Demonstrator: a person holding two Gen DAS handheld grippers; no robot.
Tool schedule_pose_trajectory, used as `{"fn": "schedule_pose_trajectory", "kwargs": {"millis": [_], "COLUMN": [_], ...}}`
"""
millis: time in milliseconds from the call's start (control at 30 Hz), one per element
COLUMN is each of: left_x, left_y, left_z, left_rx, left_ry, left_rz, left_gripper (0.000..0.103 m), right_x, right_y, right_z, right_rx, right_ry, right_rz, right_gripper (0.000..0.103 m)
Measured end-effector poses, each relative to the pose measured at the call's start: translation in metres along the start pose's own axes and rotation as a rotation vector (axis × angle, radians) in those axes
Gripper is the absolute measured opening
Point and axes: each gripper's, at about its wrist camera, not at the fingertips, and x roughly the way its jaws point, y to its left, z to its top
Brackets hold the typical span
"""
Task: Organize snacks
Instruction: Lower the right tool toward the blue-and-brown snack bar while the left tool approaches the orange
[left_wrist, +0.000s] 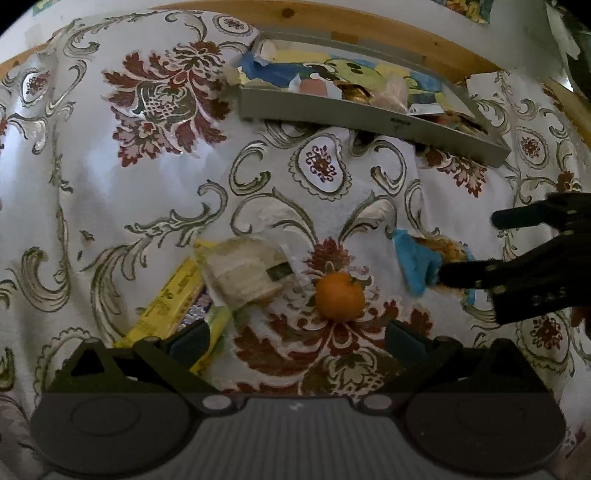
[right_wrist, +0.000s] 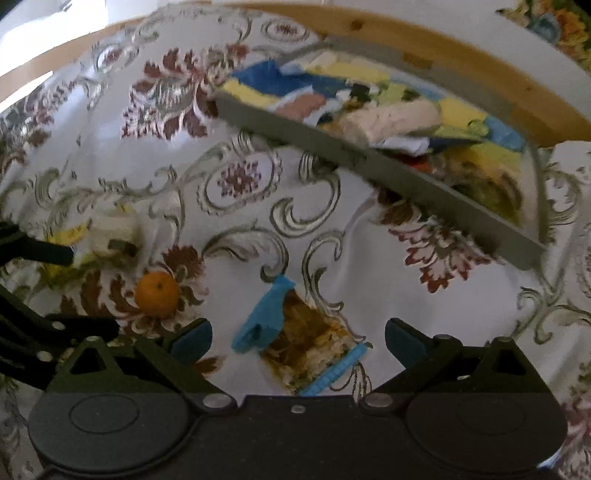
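An orange mandarin (left_wrist: 340, 296) (right_wrist: 157, 294) lies on the floral tablecloth just ahead of my left gripper (left_wrist: 295, 341), which is open with nothing between its fingers. Left of the fruit lie a clear pack of pale crackers (left_wrist: 243, 272) (right_wrist: 110, 230) and a yellow packet (left_wrist: 171, 304). A blue-and-orange snack packet (right_wrist: 295, 332) (left_wrist: 424, 264) lies between the fingers of my open right gripper (right_wrist: 297, 341), which does not grip it. A grey tray (left_wrist: 369, 120) (right_wrist: 369, 162) full of snack packets stands at the back.
The tablecloth (left_wrist: 110, 206) covers a wooden table whose edge (right_wrist: 443, 40) shows behind the tray. Bare cloth stretches to the left and in the middle before the tray. Each gripper shows at the side of the other's view.
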Motion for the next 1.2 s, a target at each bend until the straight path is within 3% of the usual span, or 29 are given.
{"fn": "schedule_pose_trajectory", "kwargs": {"millis": [133, 433, 600, 733, 867, 1100, 1200], "left_x": [0.003, 0.009, 0.007, 0.009, 0.01, 0.015, 0.02], "left_y": [-0.003, -0.009, -0.008, -0.004, -0.002, -0.004, -0.004], "left_z": [0.0, -0.001, -0.002, -0.003, -0.004, -0.001, 0.001], "left_rx": [0.009, 0.012, -0.005, -0.028, -0.037, -0.057, -0.083], "left_ry": [-0.001, 0.004, -0.001, 0.006, 0.003, -0.016, -0.014], "left_rz": [-0.012, -0.051, -0.076, -0.052, -0.055, -0.103, -0.116], "left_gripper": [0.103, 0.103, 0.102, 0.1, 0.094, 0.089, 0.08], "right_x": [0.018, 0.044, 0.045, 0.039, 0.034, 0.037, 0.038], "right_y": [-0.015, -0.038, -0.037, -0.034, -0.028, 0.001, 0.002], "right_z": [0.003, 0.003, 0.001, 0.0, 0.001, -0.004, -0.006], "right_rx": [0.042, 0.19, 0.186, 0.189, 0.144, -0.084, -0.101], "right_ry": [0.033, 0.061, 0.086, 0.115, 0.115, 0.115, 0.111], "right_rz": [0.029, 0.186, 0.261, 0.358, 0.32, 0.206, 0.189], "right_gripper": [0.099, 0.1, 0.1, 0.099, 0.093, 0.093, 0.093]}}
